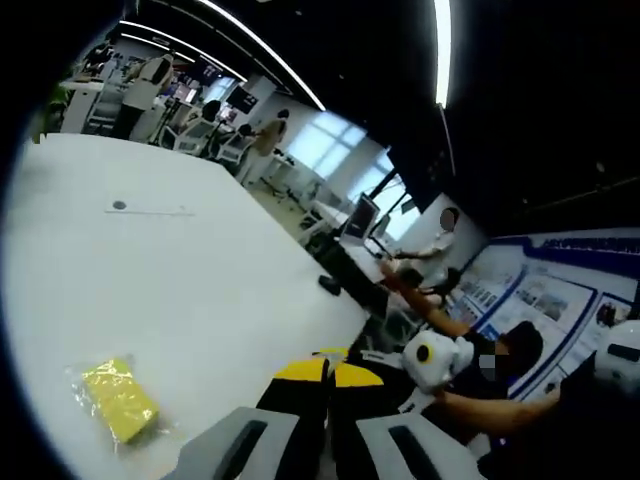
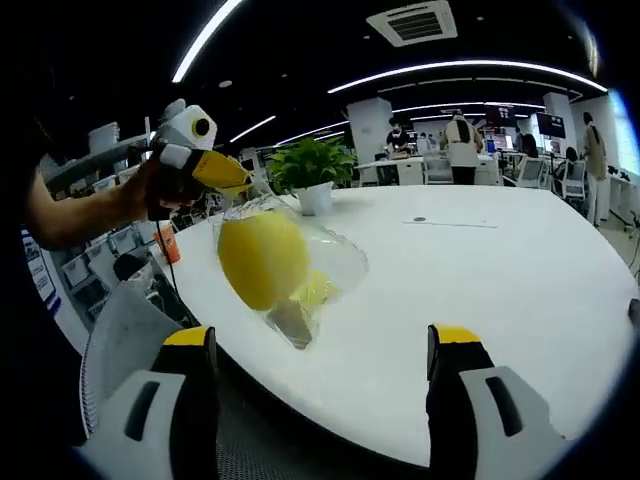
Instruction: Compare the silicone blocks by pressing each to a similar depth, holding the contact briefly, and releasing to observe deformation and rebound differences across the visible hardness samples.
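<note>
In the right gripper view, a clear plastic bag (image 2: 335, 262) with a rounded yellow silicone block (image 2: 262, 258) inside hangs just above the near edge of the white table (image 2: 500, 290). Its top corner meets the yellow tips of my left gripper (image 2: 228, 172), which a hand holds at the left. My right gripper (image 2: 322, 338) stands open below the bag, jaws wide apart and touching nothing. In the left gripper view, my left gripper (image 1: 327, 368) has its yellow tips pressed together. A second bagged yellow block (image 1: 118, 400) lies flat on the table (image 1: 200, 260). The right gripper (image 1: 435, 360) shows at the right.
A potted green plant (image 2: 310, 170) stands at the table's far side. A small dark disc (image 1: 119, 205) lies mid-table. People sit and stand at desks beyond the table. A person's arm (image 1: 480, 410) reaches in at the right.
</note>
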A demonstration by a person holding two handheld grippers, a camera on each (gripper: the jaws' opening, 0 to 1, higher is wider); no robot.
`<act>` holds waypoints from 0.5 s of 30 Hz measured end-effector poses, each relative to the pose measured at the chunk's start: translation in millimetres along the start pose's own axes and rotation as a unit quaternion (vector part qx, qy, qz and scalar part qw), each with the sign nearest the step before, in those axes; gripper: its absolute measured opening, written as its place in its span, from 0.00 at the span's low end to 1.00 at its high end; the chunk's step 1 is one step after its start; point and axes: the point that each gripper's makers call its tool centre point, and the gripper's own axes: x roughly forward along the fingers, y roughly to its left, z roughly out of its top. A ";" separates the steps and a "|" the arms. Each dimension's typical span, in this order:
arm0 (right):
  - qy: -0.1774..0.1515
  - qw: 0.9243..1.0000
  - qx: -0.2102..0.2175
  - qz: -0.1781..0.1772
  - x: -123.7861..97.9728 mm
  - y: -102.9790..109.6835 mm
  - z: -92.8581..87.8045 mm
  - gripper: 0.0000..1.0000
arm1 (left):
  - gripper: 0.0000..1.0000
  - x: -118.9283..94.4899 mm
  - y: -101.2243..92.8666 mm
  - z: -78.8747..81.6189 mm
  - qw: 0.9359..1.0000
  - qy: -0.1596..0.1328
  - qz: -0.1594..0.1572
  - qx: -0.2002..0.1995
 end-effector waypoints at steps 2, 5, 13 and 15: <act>-0.004 1.000 0.007 0.015 1.5 3.7 3.5 0.80 | 0.00 -1.1 -5.3 4.8 1.000 -0.004 -0.006 0.000; -0.020 0.999 0.007 0.030 2.5 7.5 12.3 0.74 | 0.00 -2.7 -15.5 10.6 1.000 -0.009 -0.018 0.009; -0.085 0.985 0.092 0.116 2.9 30.3 46.0 0.64 | 0.00 -8.5 -39.4 20.1 0.998 -0.017 -0.050 0.021; -0.094 0.982 0.094 0.133 3.5 34.8 50.8 0.63 | 0.00 -8.9 -44.8 20.6 0.998 -0.020 -0.058 0.019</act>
